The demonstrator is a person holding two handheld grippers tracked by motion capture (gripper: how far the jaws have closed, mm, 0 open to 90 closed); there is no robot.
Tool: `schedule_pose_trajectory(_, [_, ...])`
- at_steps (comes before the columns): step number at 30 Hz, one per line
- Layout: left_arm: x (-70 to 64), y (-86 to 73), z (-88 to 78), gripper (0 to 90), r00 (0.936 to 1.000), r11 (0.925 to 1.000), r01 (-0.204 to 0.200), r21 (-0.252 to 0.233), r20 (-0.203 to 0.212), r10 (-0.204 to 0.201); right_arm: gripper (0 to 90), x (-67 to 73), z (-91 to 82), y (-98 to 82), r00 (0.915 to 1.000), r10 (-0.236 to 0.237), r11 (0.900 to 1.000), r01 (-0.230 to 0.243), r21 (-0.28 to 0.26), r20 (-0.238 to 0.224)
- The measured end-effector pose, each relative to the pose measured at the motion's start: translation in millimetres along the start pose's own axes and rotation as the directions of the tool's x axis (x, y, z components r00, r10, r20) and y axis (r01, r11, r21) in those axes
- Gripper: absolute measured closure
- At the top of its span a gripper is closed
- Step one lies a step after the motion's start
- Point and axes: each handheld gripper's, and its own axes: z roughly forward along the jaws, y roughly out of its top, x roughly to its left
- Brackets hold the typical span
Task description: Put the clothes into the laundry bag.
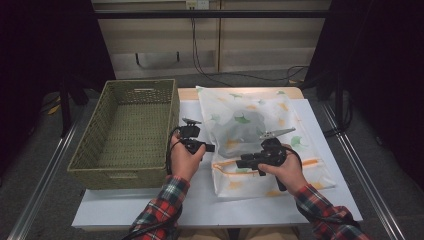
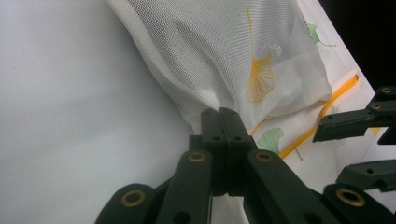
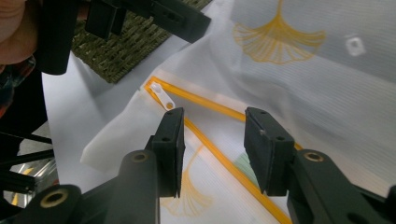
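Mesh bag [image 1: 260, 135]: left tongs [image 2: 219, 119] pinch its edge; right tongs [image 3: 212, 140] spread over zipper [image 3: 219, 156].

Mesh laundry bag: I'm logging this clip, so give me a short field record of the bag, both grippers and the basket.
bag: white mesh laundry bag with ginkgo-leaf print, lying on the table
zipper: orange zipper, white pull at its end
left gripper: left gripper shut on the bag's edge, fabric bunched at the jaws
right gripper: right gripper open, jaws straddling the zipper, no pad pressing on it
basket: green woven basket left of the bag
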Motion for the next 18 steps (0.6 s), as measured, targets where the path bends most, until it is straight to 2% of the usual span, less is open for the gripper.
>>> schedule_pose_trajectory(1, [1.5, -0.1, -0.5, 90.0, 0.9999, 0.9999, -0.010, 0.005, -0.001, 0.010, 58.6, 0.9, 1.8, 0.4, 1.0000, 0.001, 1.000, -0.001, 0.003, -0.002])
schedule_pose_trajectory(7, [0.8, -0.5, -0.5, 90.0, 0.9999, 0.9999, 0.008, -0.006, 0.010, -0.008, 62.1, 6.1, 15.9, 1.6, 0.9991, 0.008, 1.000, -0.008, 0.011, -0.042])
schedule_pose_trajectory(8, [1.0, -0.2, -1.2, 90.0, 0.9999, 1.0000, -0.001, 0.001, 0.011, 0.001, 62.7, 7.4, 18.2, 1.8, 0.9989, 0.010, 1.000, -0.010, 0.014, -0.047])
schedule_pose_trajectory(18, [0.8, -1.0, -0.6, 90.0, 0.9999, 0.9999, 0.008, -0.007, 0.012, -0.008, 65.5, 14.1, 35.6, 1.8, 0.9961, 0.007, 0.999, -0.004, 0.037, -0.088])
